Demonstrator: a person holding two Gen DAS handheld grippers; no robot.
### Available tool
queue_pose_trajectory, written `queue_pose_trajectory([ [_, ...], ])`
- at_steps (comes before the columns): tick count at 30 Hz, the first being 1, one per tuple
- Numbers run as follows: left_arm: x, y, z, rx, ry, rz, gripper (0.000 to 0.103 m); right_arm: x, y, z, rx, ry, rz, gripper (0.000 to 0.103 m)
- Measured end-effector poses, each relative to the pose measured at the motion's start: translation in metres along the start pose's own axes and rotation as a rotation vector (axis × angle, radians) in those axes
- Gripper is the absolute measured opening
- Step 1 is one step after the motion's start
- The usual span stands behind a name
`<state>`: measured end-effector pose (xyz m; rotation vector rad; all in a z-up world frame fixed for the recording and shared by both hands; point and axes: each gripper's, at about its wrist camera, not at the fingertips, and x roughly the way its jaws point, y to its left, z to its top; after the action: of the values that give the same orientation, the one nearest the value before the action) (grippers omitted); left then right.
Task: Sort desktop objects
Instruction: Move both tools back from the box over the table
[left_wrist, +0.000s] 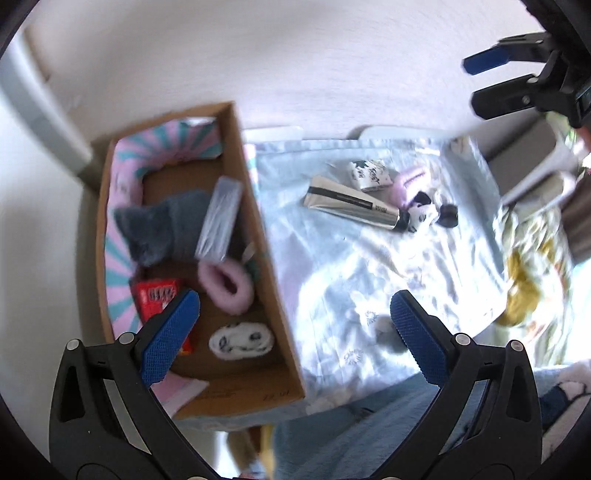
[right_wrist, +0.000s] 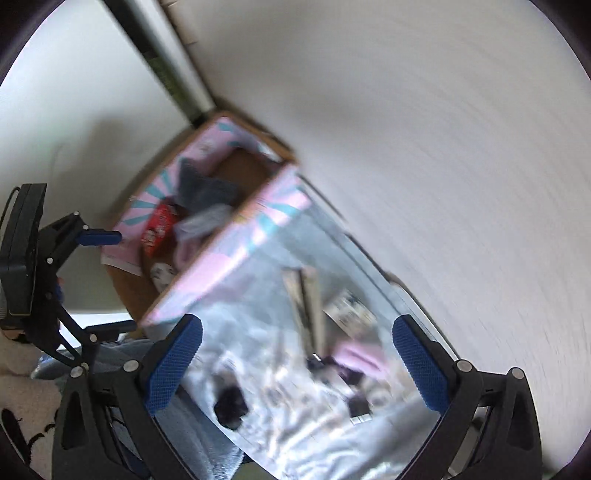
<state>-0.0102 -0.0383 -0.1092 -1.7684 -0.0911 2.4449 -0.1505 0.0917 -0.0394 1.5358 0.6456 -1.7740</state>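
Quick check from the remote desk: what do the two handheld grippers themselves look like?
The left gripper and the right gripper look alike: black plastic frames with triangular cutouts and silver rivets, and jaws faced with blue cross-hatched pads. In the right wrist view a black box-shaped unit sits behind the left one.

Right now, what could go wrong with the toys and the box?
The silver tube could get dragged along with its close neighbours, the small white packet and the panda toy. The cardboard box wall stands between the left gripper and the crinkly cloth, so a low swing might bump it.
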Motion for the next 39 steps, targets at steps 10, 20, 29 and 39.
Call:
queue_pose_trajectory([
  [10,0.024,-0.064,0.029,0.151,0.000,-0.059,0.103,-0.008,-0.072,-0.103,0.215,0.012,-0.085,0.103],
  [20,0.056,-0.106,0.027,0.234,0.080,-0.122,0.103,0.011,-0.098,-0.167,0.354,0.008,-0.057,0.103],
  [29,0.080,-0.143,-0.022,0.251,0.144,-0.156,0.103,0.066,-0.100,-0.197,0.371,0.067,-0.054,0.103],
  [39,0.105,-0.158,-0.073,0.240,0.094,-0.206,0.099,0.108,-0.101,-0.208,0.338,-0.001,-0.008,0.103],
])
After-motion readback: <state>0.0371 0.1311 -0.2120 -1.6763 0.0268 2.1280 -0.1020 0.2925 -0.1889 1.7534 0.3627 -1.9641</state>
